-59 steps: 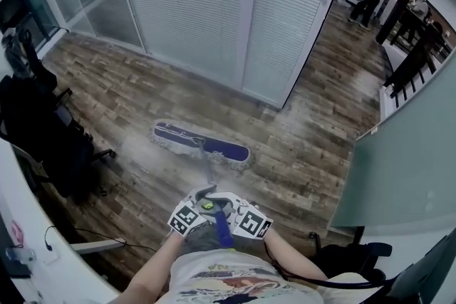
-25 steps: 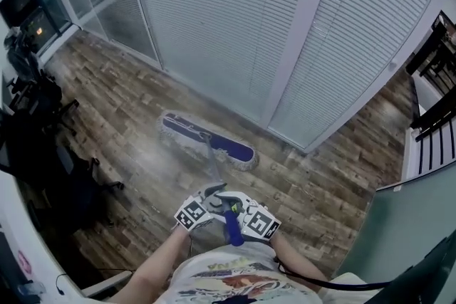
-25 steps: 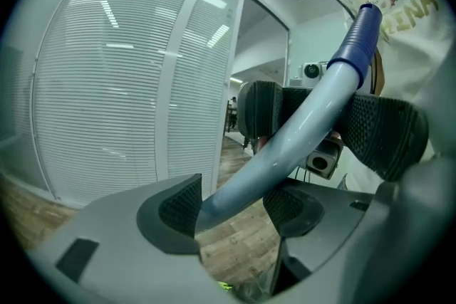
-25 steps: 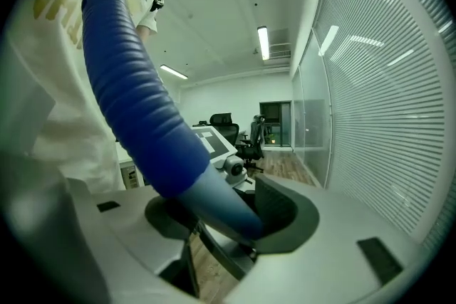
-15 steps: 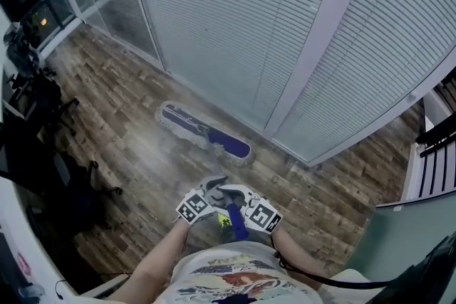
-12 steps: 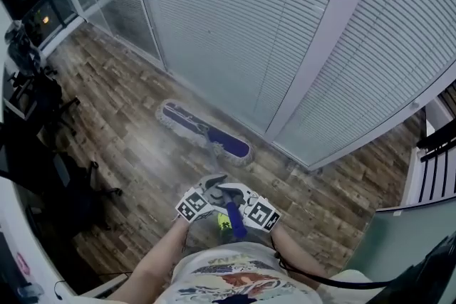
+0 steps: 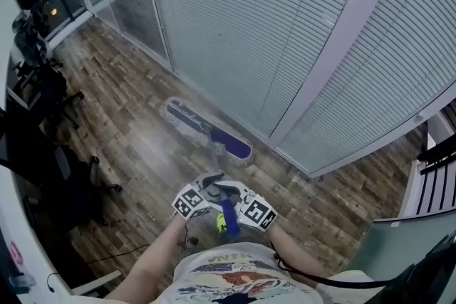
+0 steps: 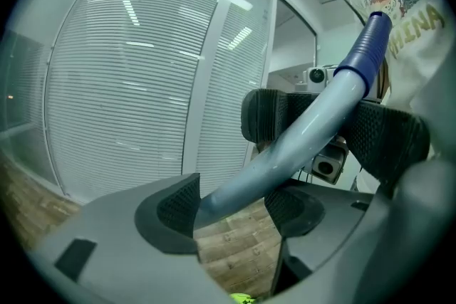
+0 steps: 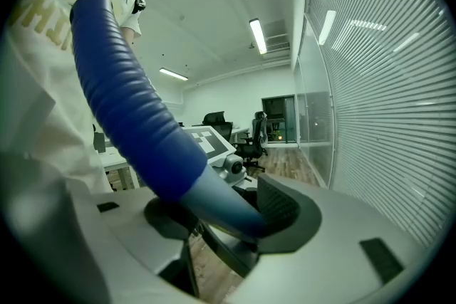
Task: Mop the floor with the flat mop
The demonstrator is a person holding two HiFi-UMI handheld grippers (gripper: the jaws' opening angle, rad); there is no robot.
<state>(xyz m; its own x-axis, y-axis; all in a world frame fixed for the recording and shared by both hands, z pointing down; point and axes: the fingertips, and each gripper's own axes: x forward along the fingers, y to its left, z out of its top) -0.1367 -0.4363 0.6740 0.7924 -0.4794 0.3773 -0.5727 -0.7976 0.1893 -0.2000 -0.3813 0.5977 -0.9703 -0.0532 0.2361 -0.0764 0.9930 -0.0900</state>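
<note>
The flat mop's blue head (image 7: 206, 133) lies on the wood floor, its right end close to the foot of the glass wall. Its grey handle (image 7: 216, 166) runs back to a blue ribbed grip (image 7: 228, 216) in front of my body. My left gripper (image 7: 211, 186) is shut on the grey handle (image 8: 299, 139); its jaws have just been opening a little, with the handle still between the pads (image 8: 178, 206). My right gripper (image 7: 226, 197) sits just behind it, shut where the blue grip (image 9: 128, 110) meets the grey tube (image 9: 224, 210).
A glass wall with white blinds (image 7: 271, 25) stands right behind the mop head. Black office chairs (image 7: 53, 174) and dark equipment (image 7: 32, 46) line the left side. A cable (image 7: 121, 253) trails on the floor by the desk. A small yellow-green thing (image 7: 221, 224) shows under my hands.
The mop head has slid along the floor toward the glass wall, and the view has swung left with it. Both grippers have stayed on the handle.
</note>
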